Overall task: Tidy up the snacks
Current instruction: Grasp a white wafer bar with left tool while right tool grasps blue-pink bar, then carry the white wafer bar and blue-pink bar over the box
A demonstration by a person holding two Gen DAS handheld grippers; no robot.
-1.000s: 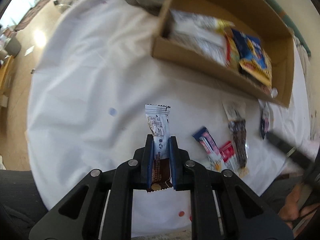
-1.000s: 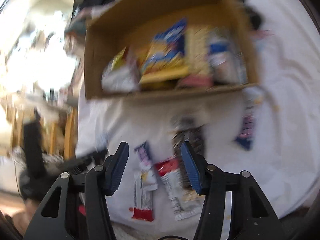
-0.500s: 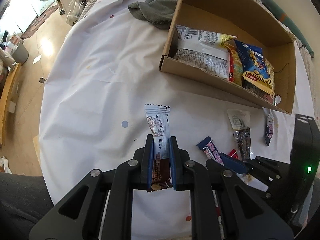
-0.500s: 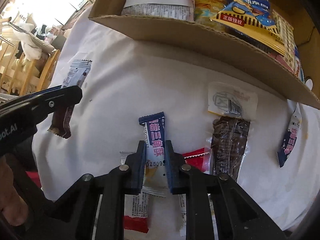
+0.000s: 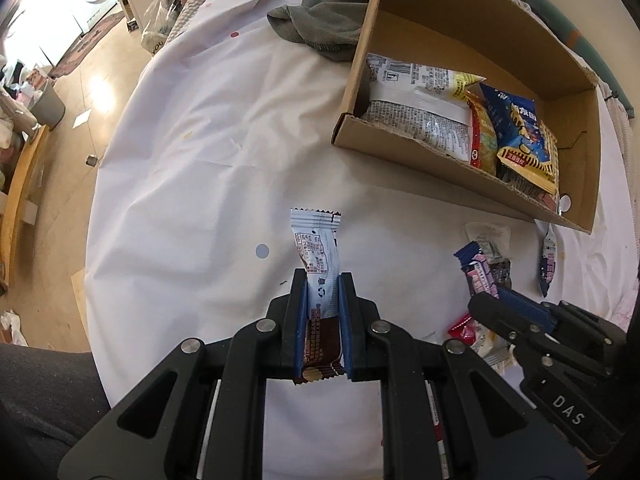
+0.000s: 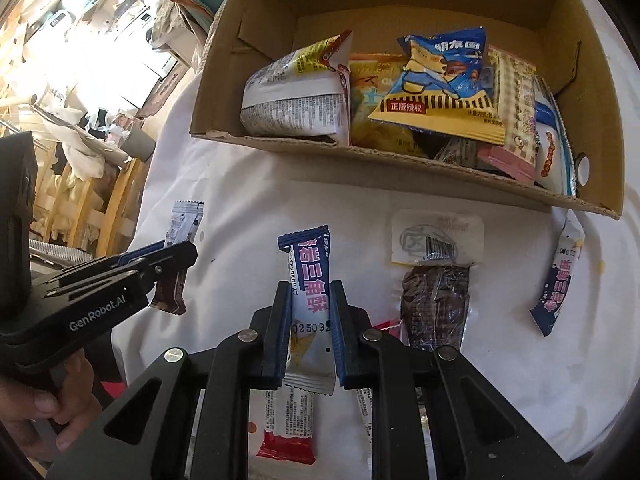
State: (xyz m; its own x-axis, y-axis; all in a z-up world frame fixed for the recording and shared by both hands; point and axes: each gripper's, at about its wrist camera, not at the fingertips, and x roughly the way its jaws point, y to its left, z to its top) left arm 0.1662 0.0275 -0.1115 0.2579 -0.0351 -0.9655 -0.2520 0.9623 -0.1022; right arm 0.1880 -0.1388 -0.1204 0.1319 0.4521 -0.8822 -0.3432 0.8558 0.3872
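Note:
My left gripper (image 5: 322,280) is shut on a silver-and-brown snack bar (image 5: 318,248), held upright above the white cloth. My right gripper (image 6: 311,288) is shut on a blue-and-white snack bar (image 6: 308,256) with pink lettering, which sticks up between its pads. An open cardboard box (image 6: 400,164) holding several snack bags lies beyond both grippers. In the left wrist view the right gripper (image 5: 504,300) sits low at the right, over loose snacks. The left gripper (image 6: 176,252) with its bar shows at the left of the right wrist view.
On the cloth near the right gripper lie a dark brown packet (image 6: 436,300), a small blue packet (image 6: 558,276) and a red-and-white bar (image 6: 288,432). A grey cloth (image 5: 328,24) lies left of the box (image 5: 440,160). A hand (image 6: 36,408) grips the left tool.
The right gripper went from open over the loose snacks to shut on the blue bar and has shifted toward the box. The left gripper holds its bar as before.

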